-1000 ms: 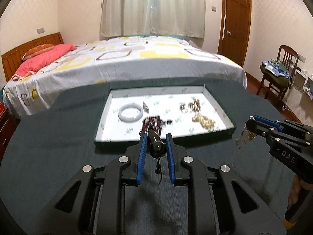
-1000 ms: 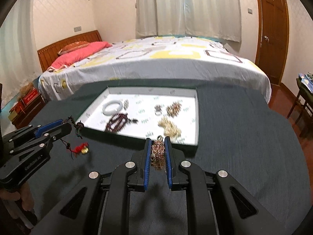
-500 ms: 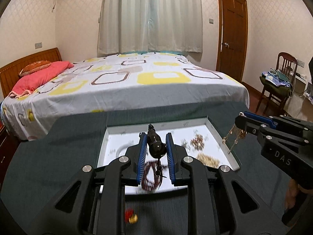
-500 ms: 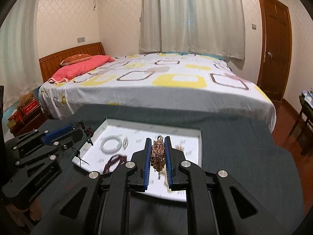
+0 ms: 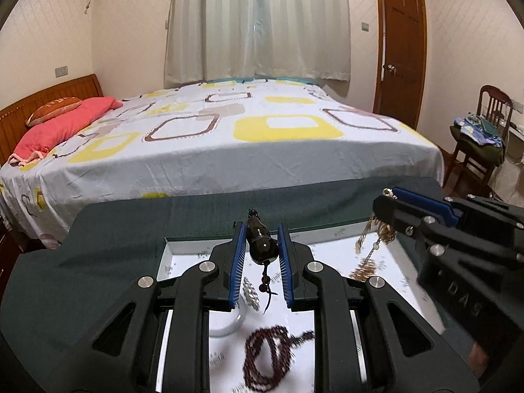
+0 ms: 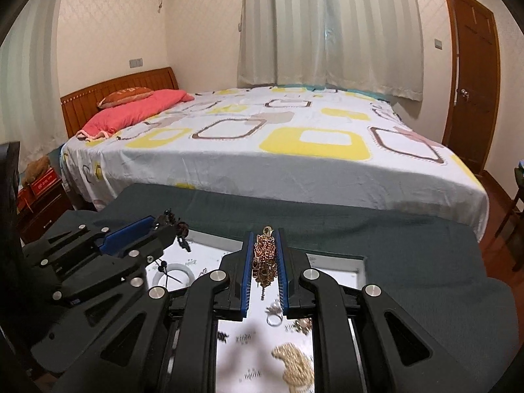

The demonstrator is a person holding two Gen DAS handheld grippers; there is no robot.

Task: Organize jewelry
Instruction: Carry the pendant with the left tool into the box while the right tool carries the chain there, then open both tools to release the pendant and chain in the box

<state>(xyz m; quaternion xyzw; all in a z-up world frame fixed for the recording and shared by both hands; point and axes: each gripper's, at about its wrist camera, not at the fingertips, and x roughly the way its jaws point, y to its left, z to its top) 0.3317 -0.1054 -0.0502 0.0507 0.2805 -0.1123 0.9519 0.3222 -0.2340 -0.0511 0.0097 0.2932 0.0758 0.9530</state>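
My left gripper [image 5: 260,229] is shut on a dark glossy bead pendant [image 5: 261,245] whose black cord dangles below. It hovers over the white tray [image 5: 188,258]. My right gripper [image 6: 264,235] is shut on a bunched gold chain [image 6: 264,255], also above the tray [image 6: 330,267]. The left wrist view shows the right gripper [image 5: 386,208] with the chain [image 5: 371,235] hanging from it. In the tray lie a white bangle [image 5: 229,326], a dark red bead bracelet [image 5: 268,357], a silver ring [image 6: 273,319] and a cream bead string [image 6: 294,363].
The tray rests on a table under dark green cloth [image 5: 98,245]. Just beyond the table's far edge stands a bed [image 5: 229,131] with a patterned sheet. A chair [image 5: 481,144] piled with clothes stands at the right, near a wooden door [image 5: 399,55].
Both grippers have moved forward together, from in front of the tray to above it, each carrying its piece. The tray now lies beneath the fingers in both views.
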